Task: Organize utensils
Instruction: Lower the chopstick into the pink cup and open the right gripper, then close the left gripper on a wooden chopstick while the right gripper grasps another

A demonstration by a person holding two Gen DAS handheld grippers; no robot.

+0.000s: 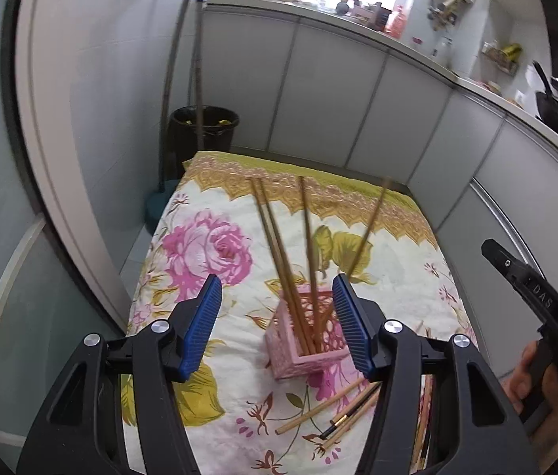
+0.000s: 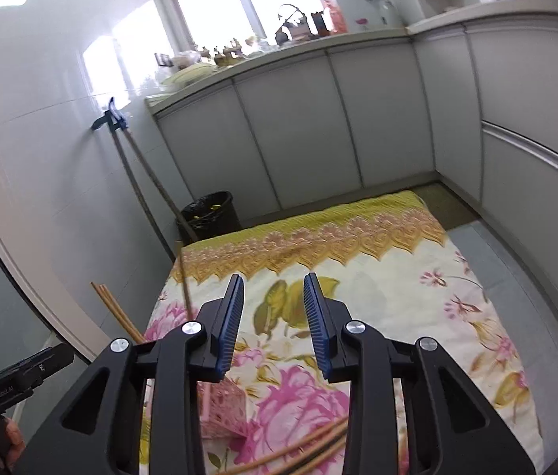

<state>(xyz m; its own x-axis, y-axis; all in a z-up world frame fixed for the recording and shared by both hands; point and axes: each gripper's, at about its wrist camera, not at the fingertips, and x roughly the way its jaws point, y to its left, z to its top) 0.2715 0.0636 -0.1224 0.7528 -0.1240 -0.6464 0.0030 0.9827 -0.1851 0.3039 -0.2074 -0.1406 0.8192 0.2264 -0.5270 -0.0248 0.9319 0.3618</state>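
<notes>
Fingers of left gripper apart, empty, flanking pink latticed square holder with wooden chopsticks standing inside. Right gripper fingers apart, empty. Loose bamboo chopsticks lie on floral cloth just beside holder; pinch one mid-shaft, tip-first in.

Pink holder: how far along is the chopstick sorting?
Done: four chopsticks stand in the pink holder; one looks blurred, perhaps still settling. In hand: nothing. The left gripper is open around the holder without pressing it, and the right gripper is open and empty. Left: several loose chopsticks lie on the floral cloth in front of the holder.
</notes>
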